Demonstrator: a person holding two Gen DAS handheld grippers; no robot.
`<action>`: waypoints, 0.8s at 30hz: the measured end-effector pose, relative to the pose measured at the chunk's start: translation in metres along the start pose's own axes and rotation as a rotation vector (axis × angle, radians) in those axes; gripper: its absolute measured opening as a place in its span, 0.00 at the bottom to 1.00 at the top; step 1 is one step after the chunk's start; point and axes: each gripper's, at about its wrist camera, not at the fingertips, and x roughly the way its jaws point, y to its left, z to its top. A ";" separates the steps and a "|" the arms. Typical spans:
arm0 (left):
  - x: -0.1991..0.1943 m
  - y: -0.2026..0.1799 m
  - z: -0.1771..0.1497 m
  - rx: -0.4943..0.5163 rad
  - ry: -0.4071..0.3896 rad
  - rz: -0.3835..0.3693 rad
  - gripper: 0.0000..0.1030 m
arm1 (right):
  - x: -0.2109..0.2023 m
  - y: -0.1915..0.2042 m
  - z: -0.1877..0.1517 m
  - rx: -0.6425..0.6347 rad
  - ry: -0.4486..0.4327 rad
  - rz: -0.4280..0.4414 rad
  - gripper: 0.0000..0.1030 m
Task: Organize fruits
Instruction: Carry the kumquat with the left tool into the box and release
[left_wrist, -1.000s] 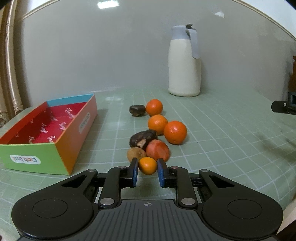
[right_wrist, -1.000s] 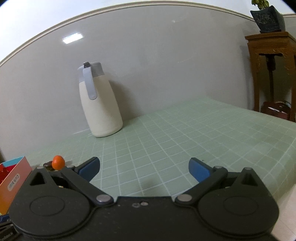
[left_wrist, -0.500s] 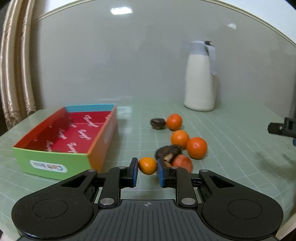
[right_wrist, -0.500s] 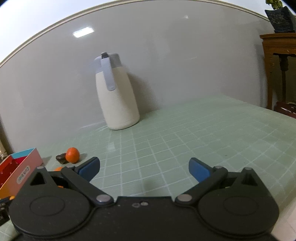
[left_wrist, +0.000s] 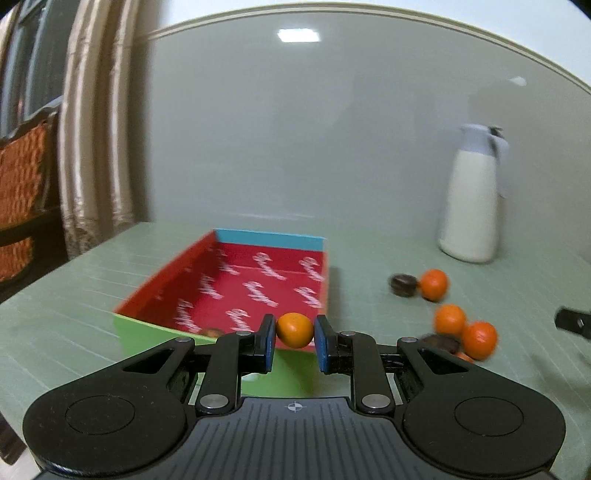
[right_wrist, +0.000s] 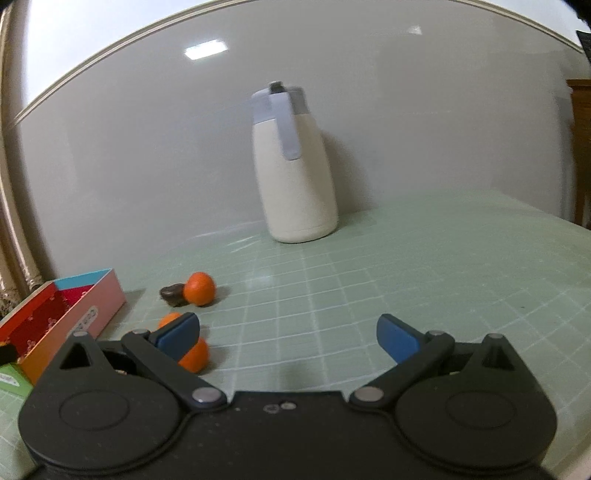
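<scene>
**Left gripper clamped on small orange at near end of box; right gripper open and empty**

Left wrist view: the left gripper (left_wrist: 294, 338) is closed on a small orange (left_wrist: 294, 329), its blue pads (left_wrist: 269, 341) pressing the fruit from both sides. The orange sits at frame centre, clear of the bench (left_wrist: 74, 332), in front of the near green wall of the box (left_wrist: 258, 284). The box occupies the centre-left of the frame. Its lining is red with white lettering, and its far wall is blue. A dark item shows just inside the near wall, partly hidden; its identity cannot be told.

Loose fruit lies on the bench at right of frame. A dark fruit (left_wrist: 403, 285) touches an orange (left_wrist: 434, 284) at the far end. Nearer, two oranges (left_wrist: 450, 319) lie side by side, with another dark piece (left_wrist: 441, 341) just below them. The picture is blurred, so finer detail is unreadable. A white jug (left_wrist: 472, 199) stands upright at upper right, near the wall. A curtain (left_wrist: 96, 147) hangs at upper left.

Right wrist view: the right gripper (right_wrist: 288, 336) stands wide open with nothing between its pads. It points across the green gridded bench toward the jug (right_wrist: 295, 166), at upper centre. The box (right_wrist: 74, 306) lies at lower left. Just right of it are the dark fruit (right_wrist: 172, 294) and orange (right_wrist: 199, 288), touching. Two more oranges (right_wrist: 195, 355) are partly hidden behind the left pad.
</scene>
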 end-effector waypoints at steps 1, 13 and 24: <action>0.004 0.006 0.003 -0.007 -0.001 0.016 0.22 | 0.002 0.003 0.000 -0.004 0.003 0.007 1.00; 0.078 0.071 0.021 -0.123 0.110 0.180 0.22 | 0.014 0.033 -0.006 -0.049 0.042 0.073 1.00; 0.092 0.068 0.021 -0.091 0.146 0.242 0.22 | 0.027 0.050 -0.011 -0.070 0.083 0.125 0.99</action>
